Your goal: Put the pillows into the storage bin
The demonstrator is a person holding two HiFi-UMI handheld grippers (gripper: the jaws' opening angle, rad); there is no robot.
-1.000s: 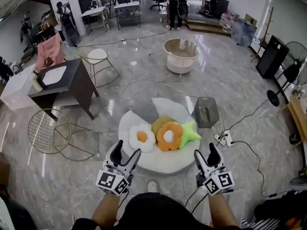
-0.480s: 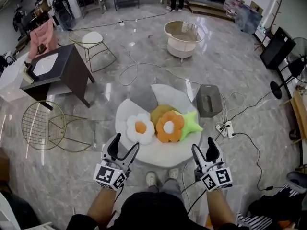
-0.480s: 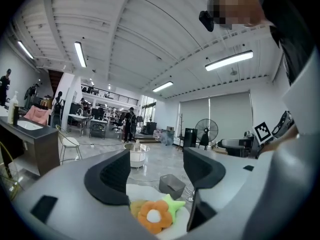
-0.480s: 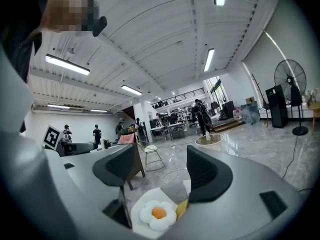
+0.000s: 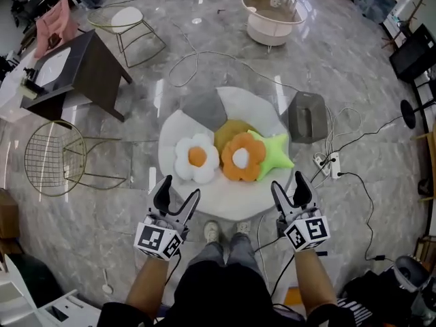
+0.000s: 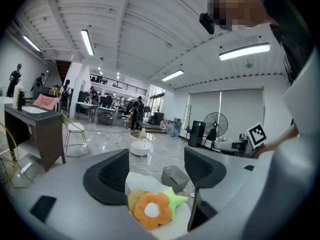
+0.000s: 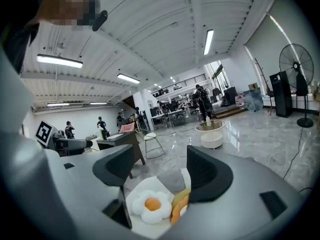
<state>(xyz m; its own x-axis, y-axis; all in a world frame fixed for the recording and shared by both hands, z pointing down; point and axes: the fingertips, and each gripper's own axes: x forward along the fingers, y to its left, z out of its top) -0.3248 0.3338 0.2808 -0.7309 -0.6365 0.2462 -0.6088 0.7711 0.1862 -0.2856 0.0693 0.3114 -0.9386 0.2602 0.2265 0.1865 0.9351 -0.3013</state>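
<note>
Four plush pillows lie on a white round cushion point(image 5: 225, 199): a white flower point(image 5: 197, 158), an orange flower point(image 5: 240, 157), a green star point(image 5: 274, 154) and a yellow one point(image 5: 228, 133) behind them. The grey storage bin point(image 5: 306, 116) stands on the floor to their right. My left gripper point(image 5: 177, 193) is open, short of the cushion's near left edge; its jaws have just opened slightly further, with nothing between them. My right gripper point(image 5: 289, 186) is open at the near right edge. The left gripper view looks past the left gripper point(image 6: 155, 169) at the orange flower point(image 6: 151, 210); the right gripper point(image 7: 160, 169) frames the white flower point(image 7: 150, 206).
Cables and a power strip point(image 5: 324, 162) trail over the marble floor right of the cushion. A dark desk point(image 5: 75, 73) and a gold wire chair point(image 5: 54, 159) stand to the left, a white round table point(image 5: 272, 12) at the back. The person's shoes point(image 5: 212, 231) are under the grippers.
Both grippers have come forward and down toward the cushion's near edge. The pillows look larger and closer. Nothing has been taken hold of.
</note>
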